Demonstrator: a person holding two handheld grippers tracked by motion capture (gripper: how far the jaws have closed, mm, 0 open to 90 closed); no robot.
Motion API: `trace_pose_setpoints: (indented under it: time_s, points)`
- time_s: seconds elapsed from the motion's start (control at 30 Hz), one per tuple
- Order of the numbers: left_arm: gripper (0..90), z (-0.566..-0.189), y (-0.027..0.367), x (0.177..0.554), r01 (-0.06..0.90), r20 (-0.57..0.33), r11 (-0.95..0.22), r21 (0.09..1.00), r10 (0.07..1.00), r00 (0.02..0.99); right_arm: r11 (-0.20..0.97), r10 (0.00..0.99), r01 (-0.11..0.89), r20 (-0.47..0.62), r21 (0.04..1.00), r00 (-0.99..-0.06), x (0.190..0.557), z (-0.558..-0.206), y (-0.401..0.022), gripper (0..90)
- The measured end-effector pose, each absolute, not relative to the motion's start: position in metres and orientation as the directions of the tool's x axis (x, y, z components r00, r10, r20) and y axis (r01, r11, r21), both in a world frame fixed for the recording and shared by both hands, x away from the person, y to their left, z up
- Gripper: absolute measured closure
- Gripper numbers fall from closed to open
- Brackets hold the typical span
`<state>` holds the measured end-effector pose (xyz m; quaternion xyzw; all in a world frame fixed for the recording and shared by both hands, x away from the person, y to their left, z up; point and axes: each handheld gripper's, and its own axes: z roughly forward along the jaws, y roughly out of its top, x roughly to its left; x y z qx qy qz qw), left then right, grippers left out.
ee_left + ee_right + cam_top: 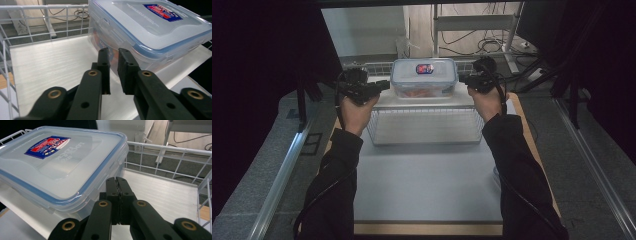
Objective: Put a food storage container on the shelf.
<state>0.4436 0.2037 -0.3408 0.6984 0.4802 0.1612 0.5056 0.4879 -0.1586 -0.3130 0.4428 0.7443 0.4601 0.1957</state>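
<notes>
A clear plastic food box (pixel 424 80) with a blue-sealed lid and a red and blue label stands on top of a white wire rack (pixel 424 127). My left gripper (pixel 384 86) is at the box's left side. In the left gripper view its jaws (pixel 113 51) stand a narrow slit apart with nothing between them, tips close to the wall of the box (pixel 155 27). My right gripper (pixel 463 80) is at the box's right side. Its jaws (pixel 116 180) are shut pad to pad and empty, just beside a corner of the box (pixel 55 162).
The rack's top shelf (pixel 50 65) has low wire rails along its back and sides (pixel 162 147). The rack rests on a pale mat (pixel 427 185) over a wooden board. Metal rails (pixel 282 175) run along both sides of the table. Cables lie on the floor behind.
</notes>
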Motion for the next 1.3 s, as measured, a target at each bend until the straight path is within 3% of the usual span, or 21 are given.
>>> trace_pose_setpoints:
  time_s: [0.1,0.17,0.3,0.63,0.83,1.3]
  points:
    - [69.2,-0.339,0.206,0.439,0.491,-0.249,-0.03,0.871,0.833,0.493,0.201,0.834,0.458,0.095,0.866,-0.544,0.482,-0.312,-0.161,81.7]
    - [67.2,-0.338,0.207,0.435,0.481,-0.233,-0.043,0.876,0.836,0.498,0.203,0.831,0.453,0.091,0.868,-0.549,0.48,-0.312,-0.163,79.8]
    - [54.7,-0.34,0.207,0.424,0.466,-0.21,-0.065,0.882,0.832,0.513,0.215,0.805,0.428,0.089,0.878,-0.587,0.468,-0.313,-0.171,67.4]
    - [37.2,-0.356,0.203,0.397,0.437,-0.11,-0.178,0.882,0.823,0.558,0.236,0.764,0.409,0.092,0.881,-0.639,0.45,-0.323,-0.179,51.0]
    - [24.6,-0.367,0.199,0.38,0.422,-0.113,-0.189,0.887,0.797,0.594,0.267,0.743,0.391,0.07,0.881,-0.665,0.434,-0.333,-0.178,38.8]
    - [17.2,-0.391,0.191,0.336,0.405,-0.108,-0.222,0.887,0.753,0.65,0.356,0.697,0.348,0.002,0.867,-0.717,0.403,-0.357,-0.173,22.4]
